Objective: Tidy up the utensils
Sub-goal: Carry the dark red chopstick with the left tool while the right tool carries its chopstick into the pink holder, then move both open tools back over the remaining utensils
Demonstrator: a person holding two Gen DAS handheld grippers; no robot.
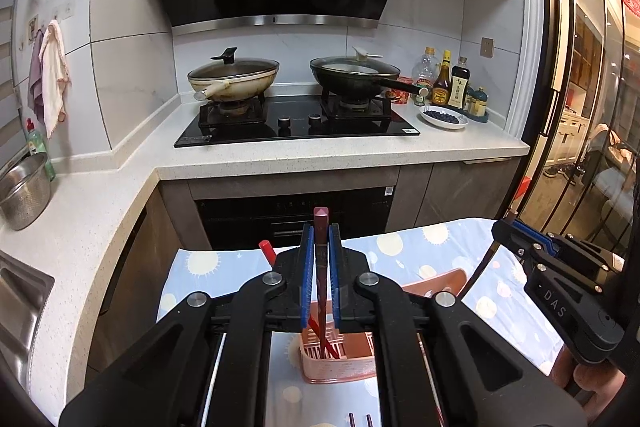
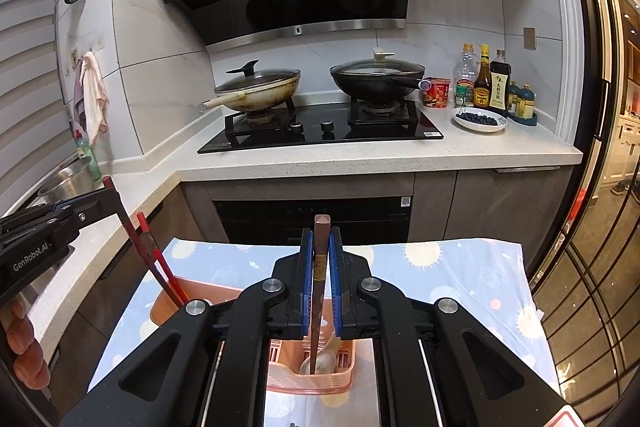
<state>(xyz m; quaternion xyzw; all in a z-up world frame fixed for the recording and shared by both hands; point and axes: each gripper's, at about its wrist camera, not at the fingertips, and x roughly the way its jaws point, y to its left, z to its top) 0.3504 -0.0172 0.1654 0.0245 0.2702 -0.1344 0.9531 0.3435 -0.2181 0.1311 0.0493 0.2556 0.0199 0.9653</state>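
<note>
Chopsticks in both grips: my left gripper (image 1: pixel 321 239) clamps a dark red chopstick (image 1: pixel 320 227) upright, tip down in the near compartment of the pink utensil basket (image 1: pixel 340 371); my right gripper (image 2: pixel 320 243) clamps a brown chopstick (image 2: pixel 320 259) upright, tip by a pale spoon (image 2: pixel 326 355) in the basket, on the sun-patterned cloth (image 2: pixel 460 267)

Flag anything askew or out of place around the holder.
Nothing spilled or damaged. The dark red chopstick in the left tool and the brown chopstick in the right tool stand upright, tips inside the pink slotted plastic holder. A pale spoon already lies there.
</note>
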